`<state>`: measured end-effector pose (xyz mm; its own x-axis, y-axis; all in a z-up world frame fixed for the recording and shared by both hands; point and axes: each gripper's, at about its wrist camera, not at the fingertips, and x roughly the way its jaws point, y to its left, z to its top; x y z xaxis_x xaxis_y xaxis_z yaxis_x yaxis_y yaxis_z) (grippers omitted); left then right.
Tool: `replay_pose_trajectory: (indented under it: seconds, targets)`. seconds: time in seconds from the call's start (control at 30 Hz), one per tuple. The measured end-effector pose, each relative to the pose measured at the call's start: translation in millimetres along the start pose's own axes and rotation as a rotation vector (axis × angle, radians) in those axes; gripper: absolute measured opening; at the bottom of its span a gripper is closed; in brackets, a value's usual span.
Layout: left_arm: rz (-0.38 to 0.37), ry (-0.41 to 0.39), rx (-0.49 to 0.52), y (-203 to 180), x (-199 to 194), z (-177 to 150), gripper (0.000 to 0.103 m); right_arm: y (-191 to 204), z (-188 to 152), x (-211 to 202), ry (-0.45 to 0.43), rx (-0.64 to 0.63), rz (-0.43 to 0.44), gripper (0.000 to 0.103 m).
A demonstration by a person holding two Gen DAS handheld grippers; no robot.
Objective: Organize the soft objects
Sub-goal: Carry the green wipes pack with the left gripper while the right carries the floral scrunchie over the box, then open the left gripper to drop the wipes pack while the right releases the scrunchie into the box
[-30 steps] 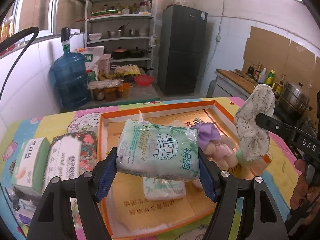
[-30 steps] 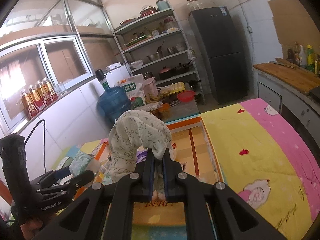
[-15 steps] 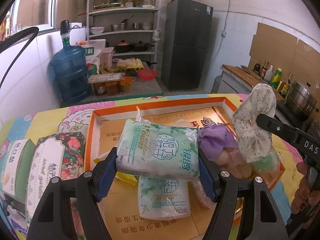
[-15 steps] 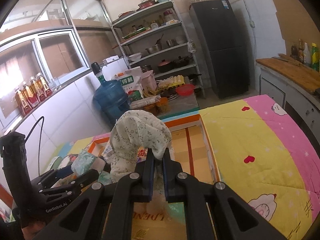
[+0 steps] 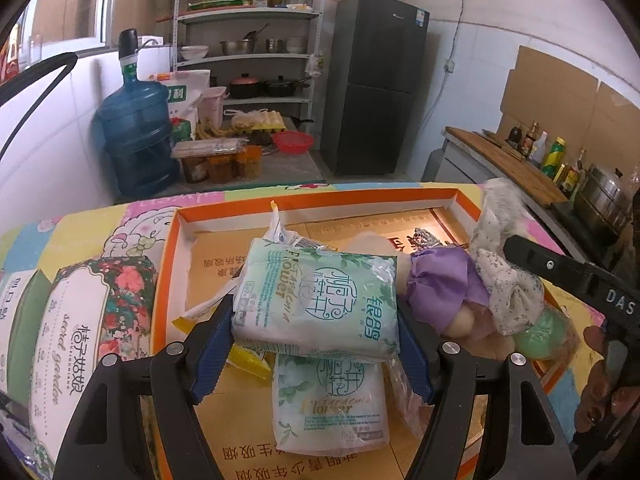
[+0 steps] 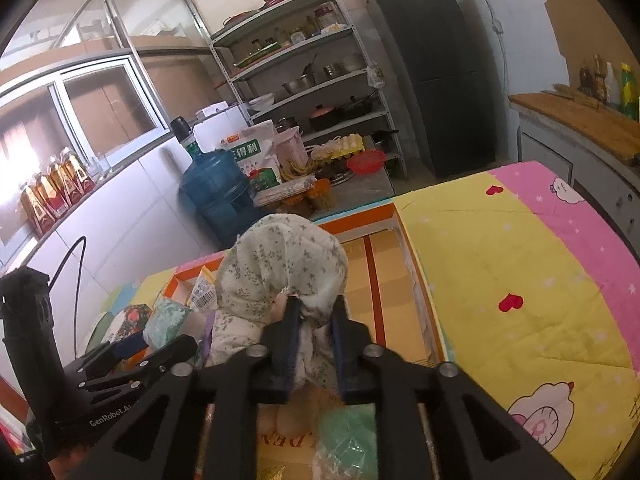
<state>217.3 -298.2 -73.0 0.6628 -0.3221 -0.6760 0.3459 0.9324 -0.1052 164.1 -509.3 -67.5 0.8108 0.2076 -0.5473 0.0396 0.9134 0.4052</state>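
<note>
My left gripper (image 5: 316, 316) is shut on a pale green tissue pack (image 5: 316, 300), held just above a second tissue pack (image 5: 330, 404) lying in the orange-rimmed cardboard tray (image 5: 320, 198). My right gripper (image 6: 314, 320) is shut on a floral cloth toy (image 6: 280, 272), low over the tray's right side; the toy also shows in the left wrist view (image 5: 504, 272). A purple-dressed doll (image 5: 444, 284) and a green ball (image 5: 538, 334) lie in the tray beside it.
Two boxed tissue packs, one floral (image 5: 80, 332) and one green (image 5: 16, 320), lie left of the tray on the colourful quilt (image 6: 520, 264). A blue water jug (image 5: 136, 136), shelves (image 5: 248, 40) and a fridge (image 5: 376, 80) stand behind.
Both grippers have come lower and further over the tray. The tissue pack now hangs just above the one lying there; the floral toy has dropped beside the purple doll. The right fingers have spread slightly.
</note>
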Motion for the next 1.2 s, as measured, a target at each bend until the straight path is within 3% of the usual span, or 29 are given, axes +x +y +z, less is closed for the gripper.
replay_pose_trajectory:
  seconds: [0.1, 0.13, 0.7, 0.83, 0.93, 1.2]
  targets:
    - [0.000, -0.006, 0.004, 1, 0, 0, 0.077, 0, 0, -1, -0.012, 0.000, 0.000, 0.056]
    - [0.001, -0.007, 0.005, 2, 0, 0, 0.077, 1, 1, -2, -0.020, -0.001, 0.004, 0.058]
    - [-0.024, -0.022, -0.004, 5, -14, -3, 0.078, 2, 1, -9, -0.055, -0.003, 0.030, 0.058]
    - [-0.053, -0.047, -0.051, 9, -19, -1, 0.079, 3, 1, -12, -0.067, -0.002, 0.034, 0.058]
    - [-0.031, -0.068, -0.077, 14, -24, -1, 0.079, 2, 1, -14, -0.071, -0.001, 0.037, 0.058]
    - [-0.032, -0.105, -0.072, 17, -40, 3, 0.078, 4, 0, -18, -0.083, -0.003, 0.037, 0.058]
